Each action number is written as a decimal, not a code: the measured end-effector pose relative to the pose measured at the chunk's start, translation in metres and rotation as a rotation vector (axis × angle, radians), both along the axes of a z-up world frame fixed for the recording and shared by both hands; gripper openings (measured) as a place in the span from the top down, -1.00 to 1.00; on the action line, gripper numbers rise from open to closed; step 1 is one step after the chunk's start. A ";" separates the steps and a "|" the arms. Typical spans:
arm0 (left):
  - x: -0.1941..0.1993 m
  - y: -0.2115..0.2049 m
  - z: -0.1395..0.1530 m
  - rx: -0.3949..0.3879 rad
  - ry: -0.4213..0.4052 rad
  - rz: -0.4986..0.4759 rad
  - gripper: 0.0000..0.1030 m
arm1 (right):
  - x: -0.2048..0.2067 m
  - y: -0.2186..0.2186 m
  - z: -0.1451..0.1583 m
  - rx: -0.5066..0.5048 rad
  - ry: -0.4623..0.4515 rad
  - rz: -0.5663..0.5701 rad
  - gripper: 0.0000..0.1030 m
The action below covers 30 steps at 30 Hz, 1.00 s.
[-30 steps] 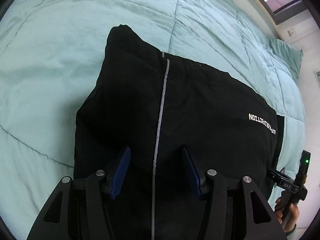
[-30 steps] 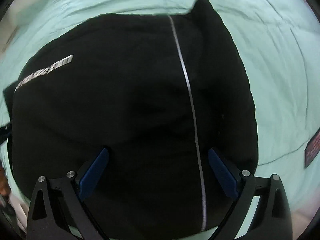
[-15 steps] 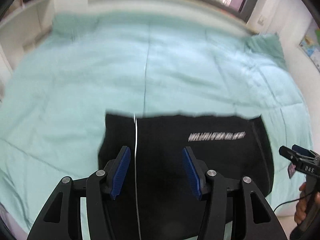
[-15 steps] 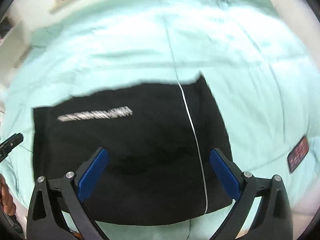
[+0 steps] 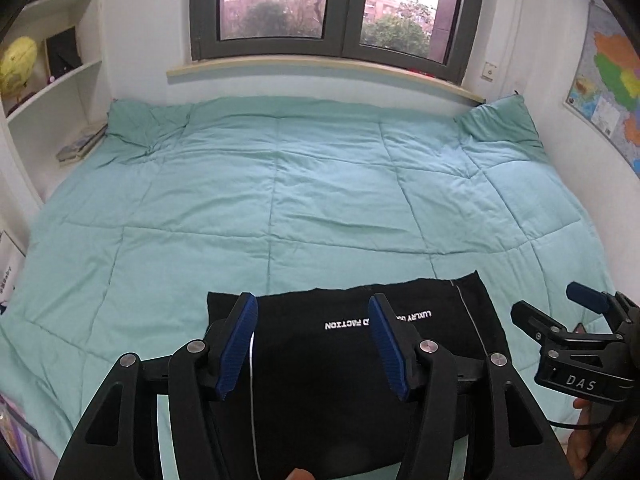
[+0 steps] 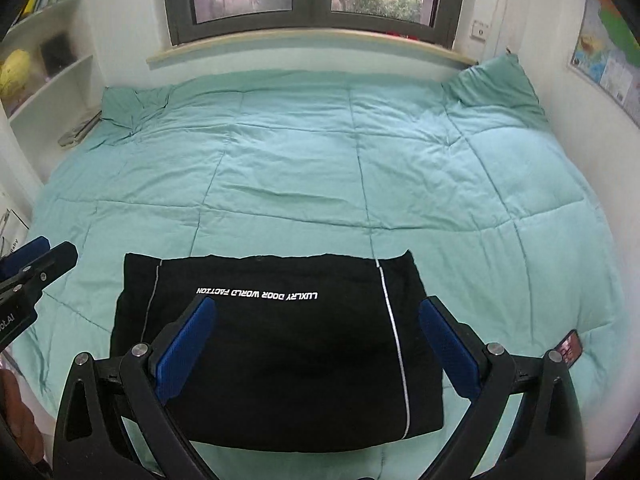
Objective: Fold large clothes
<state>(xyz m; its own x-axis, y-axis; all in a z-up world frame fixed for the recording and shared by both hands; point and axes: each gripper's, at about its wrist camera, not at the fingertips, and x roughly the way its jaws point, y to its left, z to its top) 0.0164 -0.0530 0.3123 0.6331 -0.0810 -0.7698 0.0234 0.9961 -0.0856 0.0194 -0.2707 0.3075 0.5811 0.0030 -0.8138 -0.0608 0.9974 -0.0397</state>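
Observation:
A folded black garment [image 5: 344, 384] [image 6: 280, 344] with white lettering and thin white stripes lies flat on the teal quilt [image 5: 280, 208] [image 6: 320, 168], near the bed's front edge. My left gripper [image 5: 312, 300] hovers above its near half; the jaws are opening and nothing is between the blue pads [image 5: 236, 344]. My right gripper [image 6: 316, 302] stands wide open above the garment, also empty. Each gripper shows at the edge of the other's view: the right gripper [image 5: 576, 320] held by a hand, the left gripper [image 6: 36, 260] at far left.
A window [image 5: 336, 4] sits behind the bed. White shelves [image 5: 52, 80] stand at the left, with books [image 5: 80, 146] beside the quilt. A teal pillow [image 5: 500, 124] lies at the back right, a map [image 5: 612, 92] hangs on the right wall. A small dark red object [image 6: 570, 348] lies at the bed's right edge.
Both grippers have risen and tilted up from just over the garment, so the whole bed and window come into view. The garment lies still.

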 end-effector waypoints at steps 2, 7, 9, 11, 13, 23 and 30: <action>-0.001 -0.001 -0.002 -0.007 0.015 -0.001 -0.18 | 0.001 0.000 -0.002 -0.003 0.003 0.003 -0.99; 0.000 -0.008 -0.012 0.000 0.049 -0.019 -0.19 | 0.009 -0.001 -0.014 0.021 0.040 -0.003 -0.99; 0.001 -0.011 -0.016 0.018 0.064 -0.022 -0.19 | 0.012 -0.002 -0.018 0.019 0.046 -0.006 -0.99; 0.000 -0.014 -0.017 0.034 0.068 -0.023 -0.19 | 0.015 -0.003 -0.020 0.023 0.052 -0.008 -0.99; -0.001 -0.016 -0.018 0.054 0.070 -0.020 -0.19 | 0.017 -0.005 -0.022 0.030 0.057 -0.008 -0.99; -0.001 -0.018 -0.025 0.098 0.099 -0.017 -0.19 | 0.020 -0.007 -0.028 0.037 0.070 -0.004 -0.99; -0.001 -0.022 -0.029 0.107 0.116 -0.030 -0.19 | 0.021 -0.010 -0.034 0.046 0.087 -0.008 -0.99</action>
